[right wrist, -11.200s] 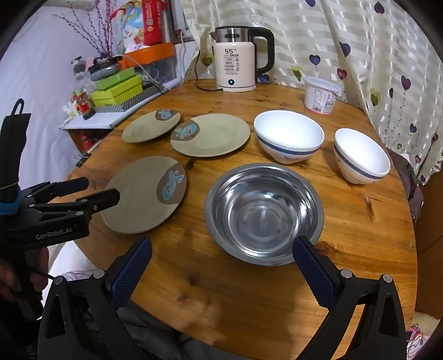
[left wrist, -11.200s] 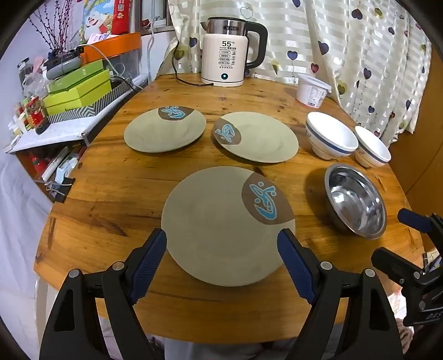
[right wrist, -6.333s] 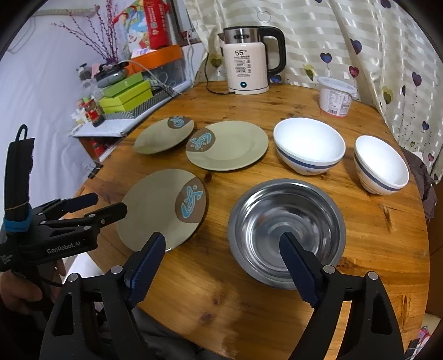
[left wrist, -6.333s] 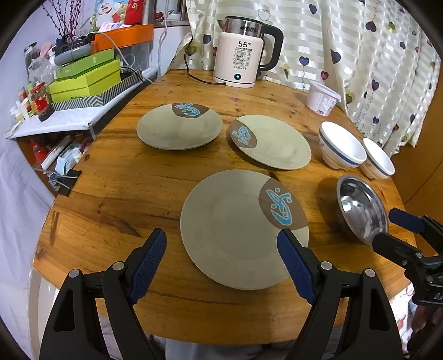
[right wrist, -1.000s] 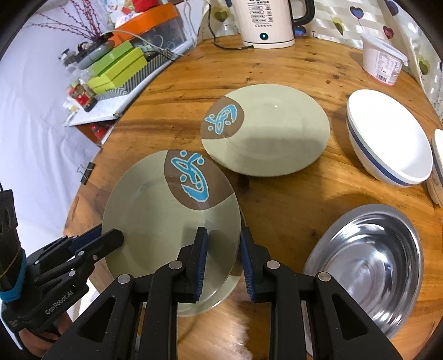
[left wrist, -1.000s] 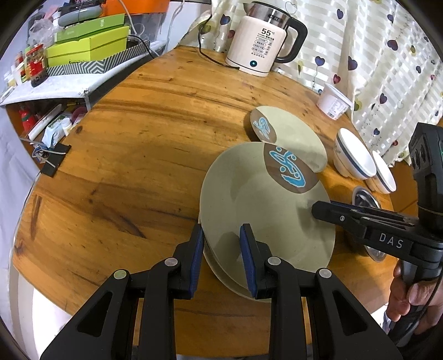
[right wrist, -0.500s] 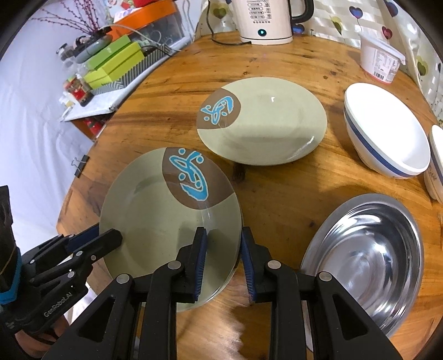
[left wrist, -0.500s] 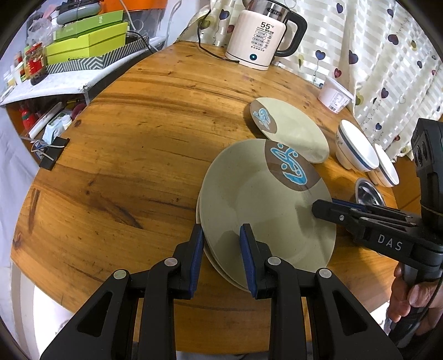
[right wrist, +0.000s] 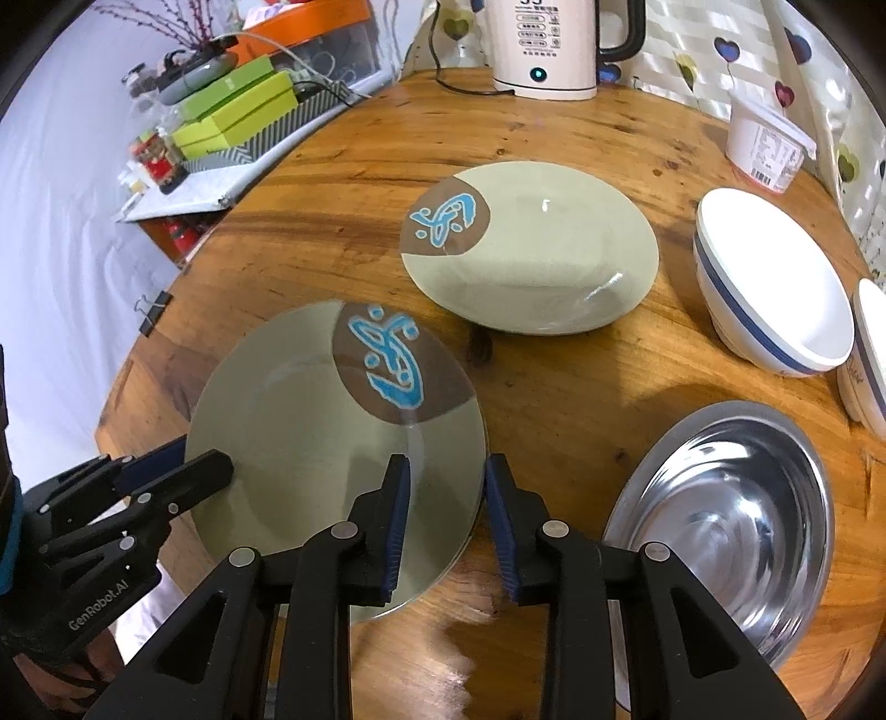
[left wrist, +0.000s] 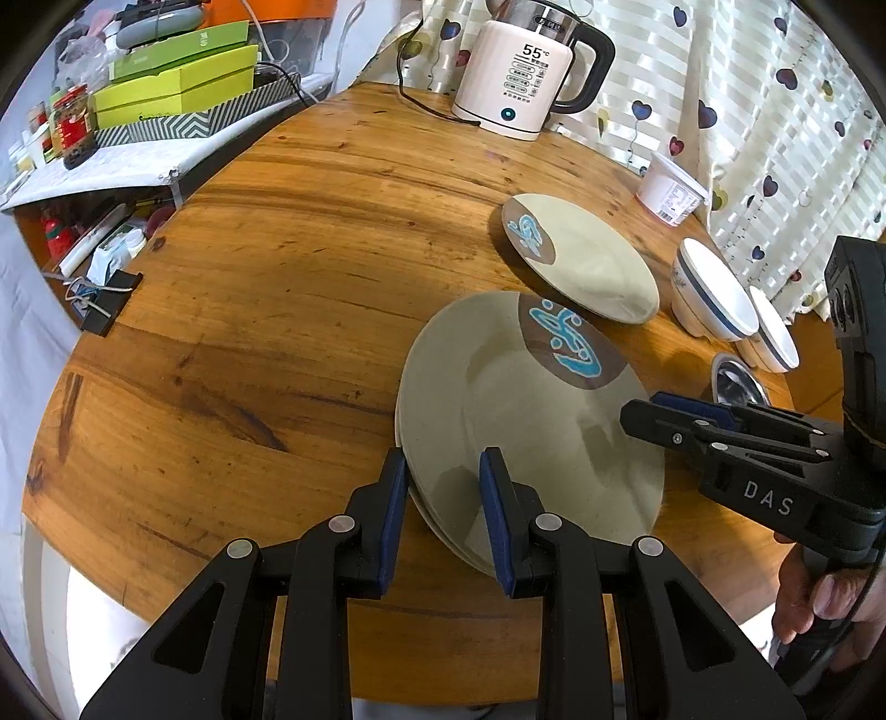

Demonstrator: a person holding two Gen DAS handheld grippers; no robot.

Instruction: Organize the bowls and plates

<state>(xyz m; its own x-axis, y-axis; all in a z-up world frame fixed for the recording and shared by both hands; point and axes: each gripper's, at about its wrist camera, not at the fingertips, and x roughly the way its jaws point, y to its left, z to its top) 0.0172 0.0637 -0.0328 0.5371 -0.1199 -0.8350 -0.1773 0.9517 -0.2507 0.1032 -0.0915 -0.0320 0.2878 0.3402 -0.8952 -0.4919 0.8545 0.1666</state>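
Note:
Two beige plates with a brown patch and blue motif lie stacked (left wrist: 515, 410) (right wrist: 310, 421) at the table's near side. My left gripper (left wrist: 443, 498) is shut on the near left rim of the top plate. My right gripper (right wrist: 447, 498) is shut on its near right rim. A third matching plate (left wrist: 587, 260) (right wrist: 542, 249) lies alone behind the stack. Two white bowls with a blue band (left wrist: 714, 293) (right wrist: 775, 282) stand at the right, and a steel bowl (right wrist: 731, 509) (left wrist: 739, 382) is in front of them.
A white kettle (left wrist: 526, 72) (right wrist: 548, 44) and a white tub (left wrist: 670, 191) (right wrist: 767, 141) stand at the back of the round wooden table (left wrist: 266, 266). Green boxes (left wrist: 177, 83) sit on a shelf at the left.
The held plate has come down level onto the lower plate over the last second. Both grippers stay closed on its rim.

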